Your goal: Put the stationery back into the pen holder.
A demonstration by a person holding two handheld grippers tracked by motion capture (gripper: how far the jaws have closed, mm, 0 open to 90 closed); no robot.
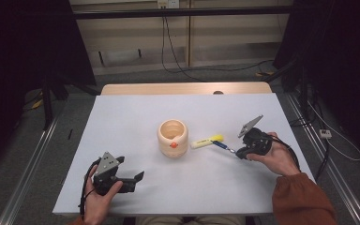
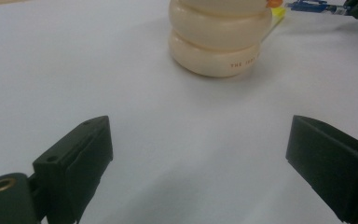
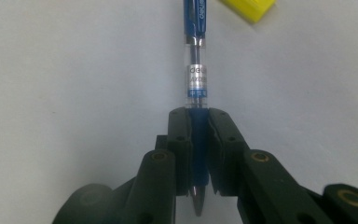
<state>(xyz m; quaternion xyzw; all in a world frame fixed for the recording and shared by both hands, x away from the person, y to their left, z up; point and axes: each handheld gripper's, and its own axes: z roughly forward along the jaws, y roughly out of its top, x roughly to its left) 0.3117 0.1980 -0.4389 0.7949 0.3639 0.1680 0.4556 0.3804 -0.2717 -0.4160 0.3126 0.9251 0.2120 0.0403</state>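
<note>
The blue pen (image 3: 196, 70) is pinched between the jaws of the right gripper (image 3: 199, 140), which clamp its blue grip section — the metal tip points back toward the gripper body, while the clear barrel with its white label and the blue upper part reach out ahead over the table (image 3: 65, 70). In the high view the pen (image 1: 221, 146) lies nearly level just above the white table (image 1: 122, 122), running from the right gripper (image 1: 237, 152) toward the middle, with its far end close beside a yellow highlighter (image 1: 207, 141) that lies flat on the surface; whether the two touch I cannot tell. In the right gripper view a corner of that highlighter (image 3: 249, 8) shows just to one side of the pen's upper part. Left of the highlighter stands a cream ridged pot (image 1: 172, 138), upright and open at the top, with a small orange spot on its near side. The left gripper (image 1: 130, 180) rests low near the front left part of the table, well apart from the pot, its jaws spread wide with nothing between them — in its own view the pot (image 2: 219, 39) stands beyond the gap.
</note>
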